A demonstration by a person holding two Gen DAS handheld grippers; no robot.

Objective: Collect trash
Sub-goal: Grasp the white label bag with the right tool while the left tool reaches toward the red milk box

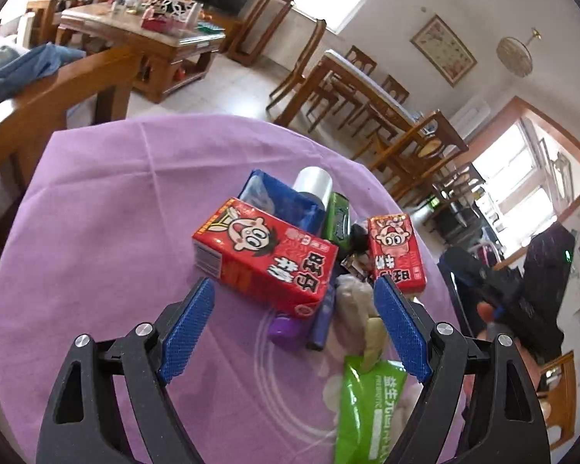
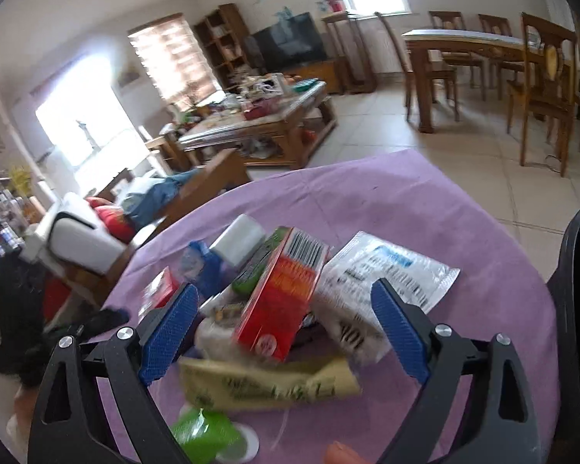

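Left wrist view: the left claw point(image 1: 294, 294) stands wide open with nothing between its blue pads, hovering over a round worktop point(image 1: 108, 208) under a purple cloth. Just ahead of its left pad lies a large red milk carton point(image 1: 263, 257) with a cartoon face, on its side. Behind that carton sit a blue packet point(image 1: 280, 197), a silver-capped bottle point(image 1: 313, 183) and a dark green box point(image 1: 338, 218), all crowded together. Between the pads, nearer the claw, lie a purple cap point(image 1: 284, 328), a slim purple tube point(image 1: 323, 321) and a pale crumpled wad point(image 1: 353, 301). Below the right pad a bright green wrapper point(image 1: 367, 406) reaches toward the camera. Just beyond the right pad tip stands a smaller red carton point(image 1: 396, 251). Right wrist view: the right claw point(image 2: 282, 297) is likewise spread wide and grips nothing. Ahead of its left pad a blurred red box point(image 2: 162, 288) and blue packet point(image 2: 201, 266) show. Between the pads a red carton with a barcode point(image 2: 282, 301) leans tilted on the heap, with a yellowish sachet point(image 2: 270, 384) lying across in front of it and a green wrapper point(image 2: 205, 435) nearest the camera. Ahead of the right pad a white printed pouch point(image 2: 386, 274) rests against the carton.
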